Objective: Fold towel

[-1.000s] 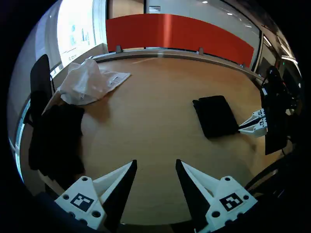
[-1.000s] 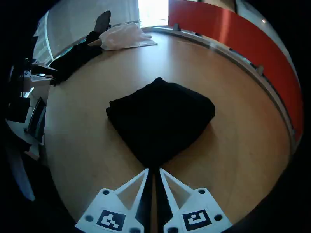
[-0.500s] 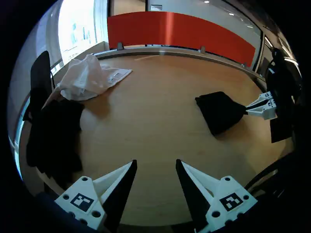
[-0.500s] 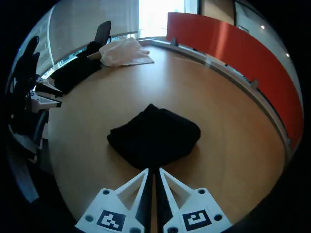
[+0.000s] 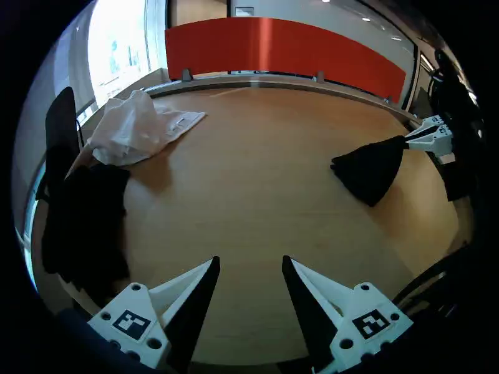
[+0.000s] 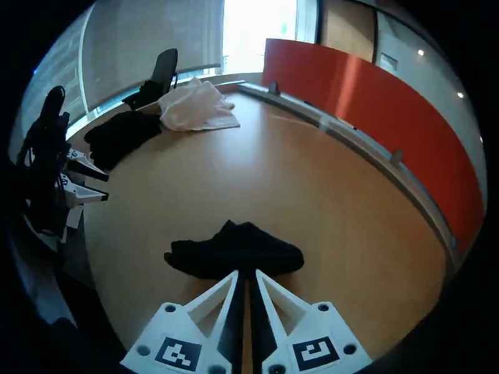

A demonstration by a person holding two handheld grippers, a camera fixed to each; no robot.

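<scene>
The right gripper [image 6: 247, 275] is clamping its 2 fingers on the near edge of the black towel [image 6: 240, 252], with no gap showing between them. In the left gripper view, that gripper [image 5: 429, 134] is holding the towel [image 5: 371, 168] up by 1 pinched point at the far right of the wooden table [image 5: 249, 174]. The cloth is hanging down from it in a dark cone. Its lower end seems to be touching the tabletop, though I cannot be sure.

The left gripper [image 5: 249, 260] is hovering over the near edge of the table with its fingers spread apart and nothing between them, well apart from the towel. In the right gripper view it [image 6: 84, 181] is waiting at the left side.

A crumpled white cloth [image 5: 134, 124] and a dark garment [image 5: 87, 218] are lying at the far left, well clear of the work, and an orange panel [image 5: 280, 53] is running along the far edge.

To my eye, the step in hand is lifting the towel by 1 edge, either to carry that edge across for a fold or to shake the bundle out. The towel is looking bunched rather than flat. So the next move is probably calling for the idle left gripper to come across and take a 2nd corner, so the cloth can be spread evenly before it is laid back down.
</scene>
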